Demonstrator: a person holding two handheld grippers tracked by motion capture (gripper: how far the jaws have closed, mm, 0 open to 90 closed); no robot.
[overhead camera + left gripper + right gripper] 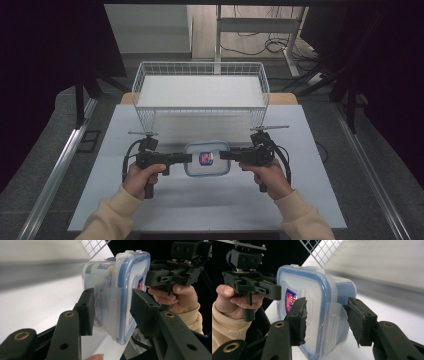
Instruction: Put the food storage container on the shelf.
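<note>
Right now the box (207, 159) sits on the table (300, 195) just in front of the wire basket (200, 90), its long axis running between my left gripper (186, 158) and right gripper (224, 155); each straddles an end latch, jaws apart, equally near

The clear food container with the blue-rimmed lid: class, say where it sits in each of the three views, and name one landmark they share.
High view: the container lies low in the centre of the table, between the two claws.
Left gripper view: it stands centre, its side latch between the black jaws.
Right gripper view: it stands centre-left, latch between the jaws.
Shared landmark: the white wire basket behind it.
</note>
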